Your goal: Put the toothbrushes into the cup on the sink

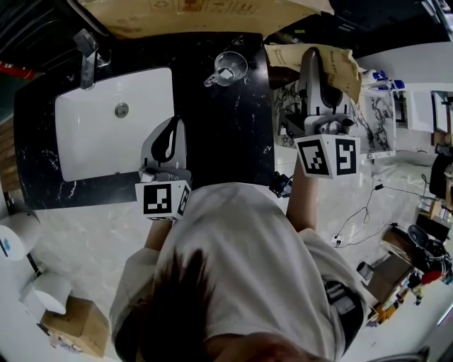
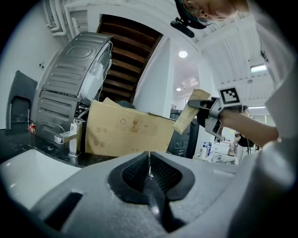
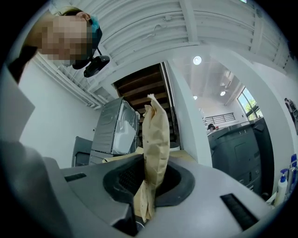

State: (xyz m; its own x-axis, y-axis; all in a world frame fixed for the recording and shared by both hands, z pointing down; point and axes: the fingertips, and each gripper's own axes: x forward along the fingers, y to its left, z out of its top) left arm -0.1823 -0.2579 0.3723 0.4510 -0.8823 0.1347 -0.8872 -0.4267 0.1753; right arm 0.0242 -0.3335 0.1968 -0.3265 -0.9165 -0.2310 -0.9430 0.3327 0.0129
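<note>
A clear cup (image 1: 228, 67) stands on the black marble counter (image 1: 226, 134), right of the white sink (image 1: 78, 152). My right gripper (image 1: 311, 55) is off the counter's right edge, shut on a brown paper packet (image 1: 338, 65) that sticks up between its jaws (image 3: 156, 135). What the packet holds is hidden. In the left gripper view the same packet (image 2: 188, 116) hangs in the air. My left gripper (image 1: 175, 124) hovers over the counter's front, between sink and cup, with its jaws (image 2: 149, 160) closed. Only a thin shiny sliver shows along the seam. No bare toothbrush is in view.
A chrome faucet (image 1: 86, 60) rises at the sink's back left. A cardboard box (image 1: 198, 13) leans behind the counter. A marble-patterned shelf (image 1: 379, 120) with bottles stands to the right. Paper rolls (image 1: 18, 237) sit at lower left, and cables (image 1: 354, 219) trail on the floor.
</note>
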